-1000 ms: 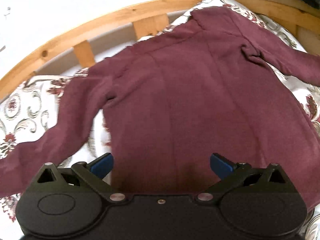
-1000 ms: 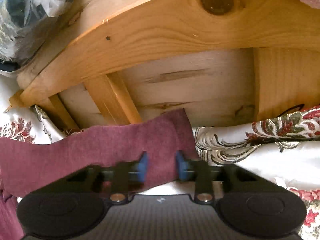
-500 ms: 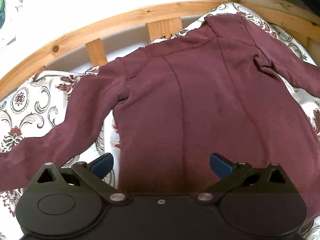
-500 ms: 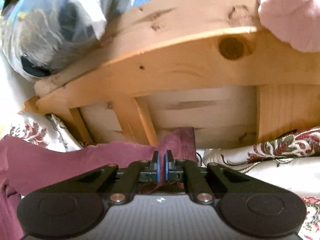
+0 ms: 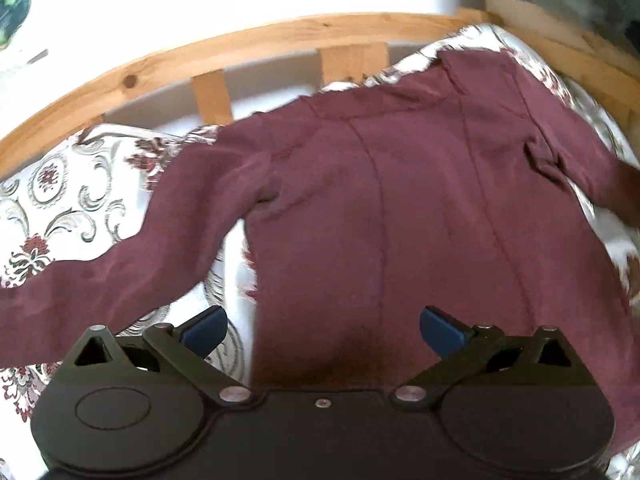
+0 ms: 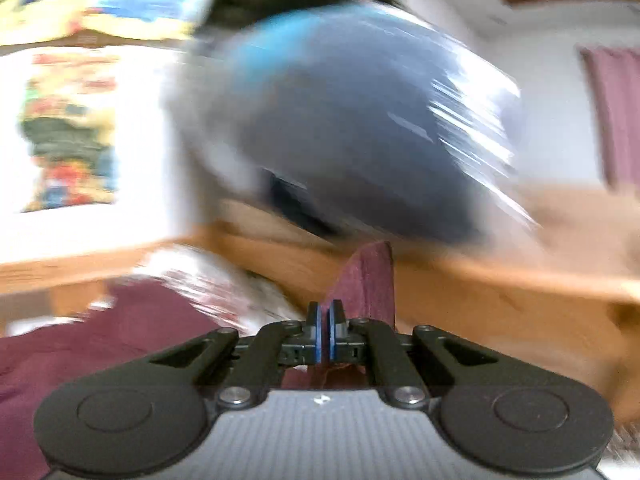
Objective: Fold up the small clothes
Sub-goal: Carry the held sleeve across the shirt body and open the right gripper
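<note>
Left tongs (image 5: 323, 326) of mine stand with the jaws wide apart, hovering above the lower hem of the maroon top (image 5: 400, 200) and gripping nothing; both blue pads (image 5: 204, 326) are clear of the cloth. Right tongs (image 6: 324, 336) are clamped together on the cuff of the right sleeve (image 6: 368, 276), and the free end of that cuff stands up beyond the pad tips. Their jaws have just finished closing, with the sleeve fabric caught between them.

Garment position: the maroon top lies flat and spread out on the patterned bedcover (image 5: 68, 184), neckline toward the far side, hem nearest my left tongs. Its left sleeve (image 5: 120, 248) stretches out flat across the bedcover toward the left edge of the left wrist view. The right sleeve, on the opposite side, runs off the right edge of that view, where a dark blurred shape overlaps it; I cannot say what it is.

Surroundings: a wooden bed rail (image 5: 240, 44) with upright slats curves behind the garment, and a white wall lies beyond it. The right wrist view is heavily smeared by motion. It shows the wooden rail (image 6: 500, 280), a large bluish-grey bundle (image 6: 360, 128) above it, possibly wrapped in clear plastic, and a colourful poster (image 6: 72, 128) on the wall to the left.
</note>
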{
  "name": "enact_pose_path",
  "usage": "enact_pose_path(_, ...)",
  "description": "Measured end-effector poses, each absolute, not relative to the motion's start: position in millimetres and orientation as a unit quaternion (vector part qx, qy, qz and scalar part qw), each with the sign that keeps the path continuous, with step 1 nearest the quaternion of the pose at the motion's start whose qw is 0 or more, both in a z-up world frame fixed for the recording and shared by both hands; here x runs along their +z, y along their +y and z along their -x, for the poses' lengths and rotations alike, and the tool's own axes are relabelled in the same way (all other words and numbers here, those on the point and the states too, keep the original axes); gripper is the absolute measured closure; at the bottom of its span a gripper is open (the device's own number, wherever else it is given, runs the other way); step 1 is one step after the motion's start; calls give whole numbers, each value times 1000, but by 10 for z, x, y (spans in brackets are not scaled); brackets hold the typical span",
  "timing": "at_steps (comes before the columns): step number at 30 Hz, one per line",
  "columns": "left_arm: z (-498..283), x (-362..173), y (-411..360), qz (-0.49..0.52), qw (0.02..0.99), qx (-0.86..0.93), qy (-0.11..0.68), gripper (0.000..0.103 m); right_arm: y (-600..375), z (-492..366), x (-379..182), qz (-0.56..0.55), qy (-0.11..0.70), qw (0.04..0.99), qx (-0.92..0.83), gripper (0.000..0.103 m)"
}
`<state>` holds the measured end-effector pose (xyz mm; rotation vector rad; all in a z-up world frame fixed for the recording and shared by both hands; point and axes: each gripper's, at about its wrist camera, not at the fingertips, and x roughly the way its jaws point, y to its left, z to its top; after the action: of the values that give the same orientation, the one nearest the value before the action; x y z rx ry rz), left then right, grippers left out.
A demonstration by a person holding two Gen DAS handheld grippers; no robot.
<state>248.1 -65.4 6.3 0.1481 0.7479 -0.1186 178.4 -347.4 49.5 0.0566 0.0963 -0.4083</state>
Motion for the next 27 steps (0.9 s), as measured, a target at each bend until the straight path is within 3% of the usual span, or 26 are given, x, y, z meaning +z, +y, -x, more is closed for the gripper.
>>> enact_pose_path(8, -2526, 239, -231, -31, 938, -10, 346, 1, -2341, -2253, 657, 73, 32, 997, -25, 98)
enact_pose_path(27, -2507, 298, 245, -22, 949, 27, 313, 1, -1208, -2241, -383, 190, 179, 948, 184, 94)
